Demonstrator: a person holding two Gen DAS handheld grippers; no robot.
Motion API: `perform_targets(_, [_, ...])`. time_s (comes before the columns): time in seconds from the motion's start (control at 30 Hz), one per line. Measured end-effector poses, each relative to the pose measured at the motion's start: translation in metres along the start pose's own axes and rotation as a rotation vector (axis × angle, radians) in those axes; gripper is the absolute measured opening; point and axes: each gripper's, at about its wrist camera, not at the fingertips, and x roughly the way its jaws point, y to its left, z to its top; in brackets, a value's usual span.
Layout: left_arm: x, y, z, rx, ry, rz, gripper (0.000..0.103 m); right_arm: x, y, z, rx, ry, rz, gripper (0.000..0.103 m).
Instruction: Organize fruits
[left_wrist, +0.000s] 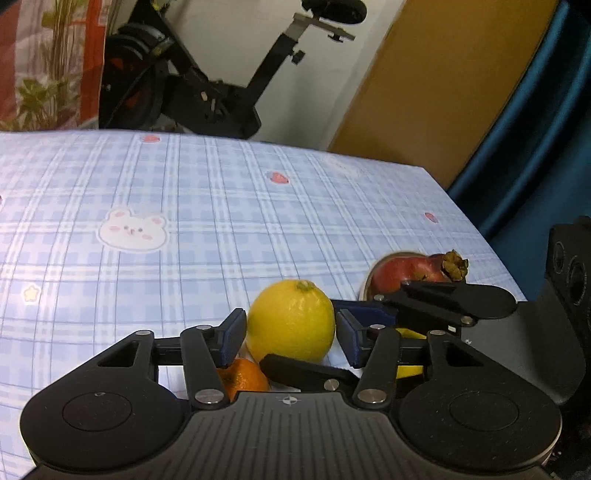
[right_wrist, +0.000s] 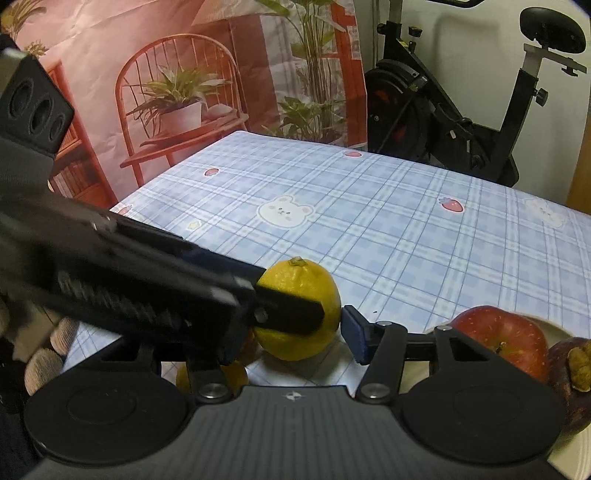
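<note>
Both grippers crowd one lemon (left_wrist: 291, 320) on the checked table (left_wrist: 184, 206): the left gripper (left_wrist: 291, 334) jaws straddle it with slim gaps, while the right gripper (right_wrist: 295, 328) jaws' contact cannot be told.

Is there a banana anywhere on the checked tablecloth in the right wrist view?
No, that view shows a lemon, a red apple and a small orange fruit, but no banana.

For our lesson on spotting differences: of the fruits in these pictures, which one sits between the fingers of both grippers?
The yellow lemon, stem end up. The orange lies lower, and the red apple rests off to the right.
</note>
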Motion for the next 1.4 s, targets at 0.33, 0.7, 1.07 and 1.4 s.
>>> perform_targets(0.33, [-0.019, -0.02, 0.0, 0.019, -0.08, 0.014, 0.055, -0.025, 0.004, 0.002, -0.012, -0.067, -0.014, 0.057])
perform_targets(0.7, [-0.035, -0.058, 0.004, 0.072, -0.106, 0.022, 0.055, -0.063, 0.0, -0.003, -0.008, -0.119, -0.027, 0.057])
perform_targets(1.07, [-0.025, -0.125, 0.011, 0.182, -0.08, -0.003, 0.055, -0.117, -0.033, -0.026, 0.065, -0.182, -0.059, 0.057])
perform_targets(1.4, [0.015, -0.174, 0.007, 0.25, -0.02, -0.068, 0.055, -0.154, -0.078, -0.059, 0.152, -0.182, -0.126, 0.057])
